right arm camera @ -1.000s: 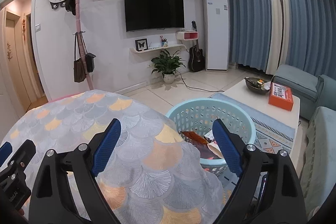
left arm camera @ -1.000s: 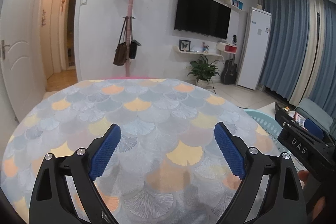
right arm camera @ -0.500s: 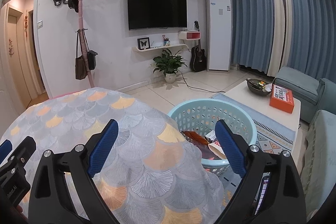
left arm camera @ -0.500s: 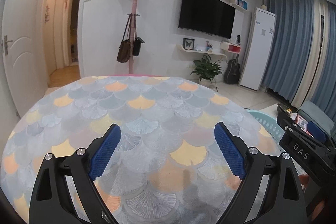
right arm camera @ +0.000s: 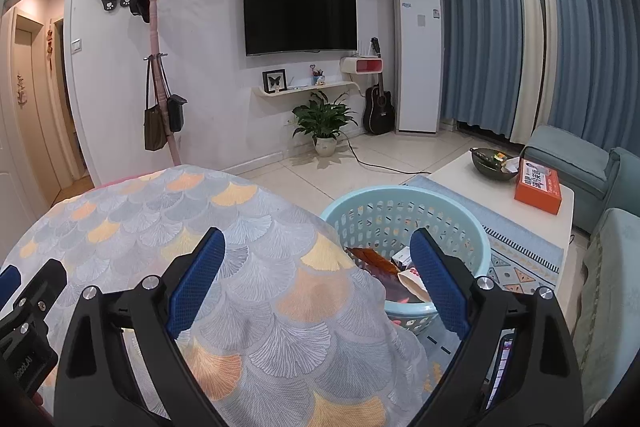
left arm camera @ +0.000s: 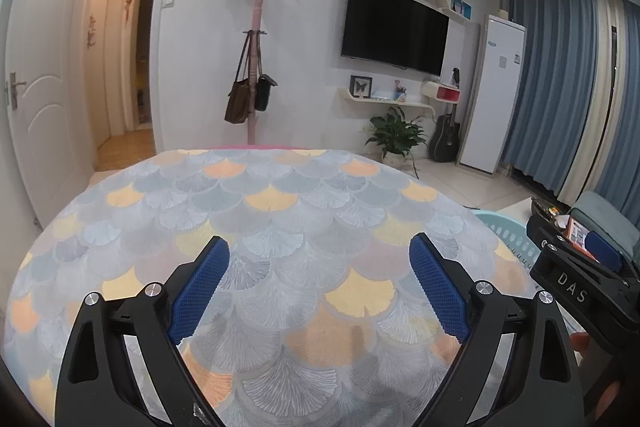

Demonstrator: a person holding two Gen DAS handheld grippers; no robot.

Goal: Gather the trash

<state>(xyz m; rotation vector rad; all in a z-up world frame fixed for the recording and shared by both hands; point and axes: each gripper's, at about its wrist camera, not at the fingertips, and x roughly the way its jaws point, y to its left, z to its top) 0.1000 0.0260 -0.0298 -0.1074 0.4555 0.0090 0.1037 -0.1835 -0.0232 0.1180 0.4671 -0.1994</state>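
While both tools hover over the round table (left arm camera: pixel 280 211), neither holds anything. Left gripper (left arm camera: pixel 318 281): 2 blue pads spread wide, empty, above the near middle of the scale-patterned cloth; no litter shows anywhere on that cloth. Right gripper (right arm camera: pixel 316 279): likewise spread and empty, over the table's right edge, pointing toward the basket (right arm camera: pixel 472 227). The basket stands on the floor just beside that edge, holding the trash (right arm camera: pixel 384 265), wrappers and paper. Judgement: collection from this table looks finished, and the open claws suit a release just made or a search for more. Beyond the basket, a coffee table (right arm camera: pixel 460 175) carries a bowl (right arm camera: pixel 486 167) and an orange box (right arm camera: pixel 538 185); nothing blocks the drop.
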